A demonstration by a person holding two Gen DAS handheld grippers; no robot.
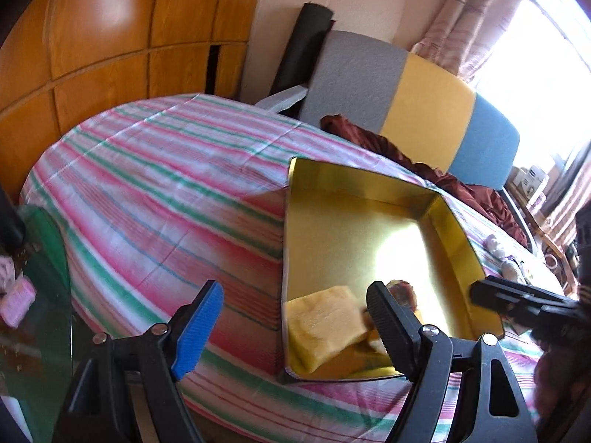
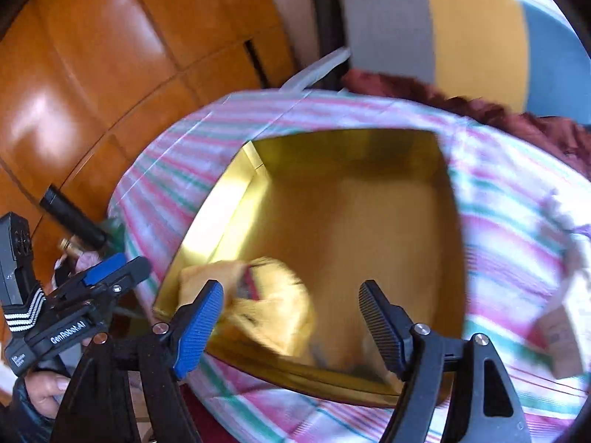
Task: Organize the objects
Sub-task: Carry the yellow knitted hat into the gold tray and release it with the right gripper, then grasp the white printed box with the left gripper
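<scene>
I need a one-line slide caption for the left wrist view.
Open left gripper hovers beside a gold box holding a yellow cloth on a striped bedspread.

A striped bedspread [image 1: 155, 170] lies before a wooden wardrobe [image 1: 103, 37], with a grey-yellow-blue headboard [image 1: 424, 107] beside curtains [image 1: 476, 26].

Both the left gripper [image 1: 295, 313] and right gripper [image 2: 291, 312] point downward, fingers spread wide, holding nothing.

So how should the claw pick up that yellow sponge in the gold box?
Probably from above, pinching the yellow sponge across its two long sides. It lies flat in the near corner of the gold box, so the walls block a sideways reach.
</scene>
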